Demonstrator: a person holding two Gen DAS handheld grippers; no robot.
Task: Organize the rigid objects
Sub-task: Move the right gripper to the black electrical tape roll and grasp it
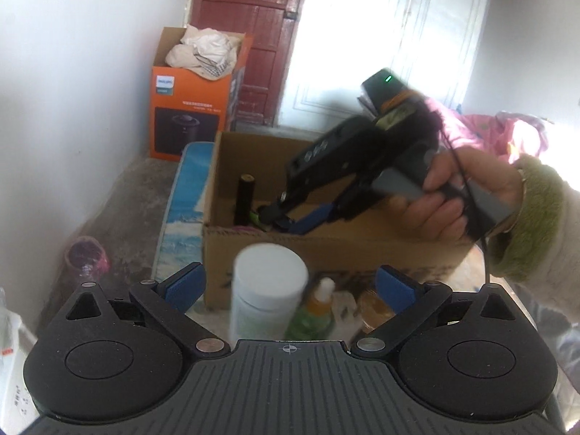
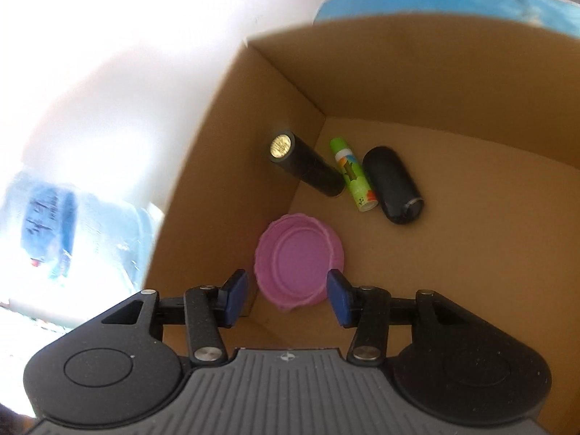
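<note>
A person stands over an open cardboard box (image 2: 453,217) with 2 hand-held grippers. The right gripper (image 2: 288,295), held in the person's right hand (image 1: 467,195), reaches down into the box with its 2 blue pads (image 2: 337,295) parted and nothing pinched between them. Just under it, on the box floor, lies 1 pink lid (image 2: 299,259), apart from the pads.

Further in, by the corner, are 3 more things: 1 tall black tube with a gold cap (image 2: 304,166) leaning against the wall, 1 green stick (image 2: 353,175) lying flat, and 1 black cylinder (image 2: 393,185) lying beside it.

The left gripper (image 1: 290,286) hovers outside the box, jaws spread wide and empty. In front of it stand 1 white jar (image 1: 268,290) and 1 small green bottle (image 1: 317,311).
</note>
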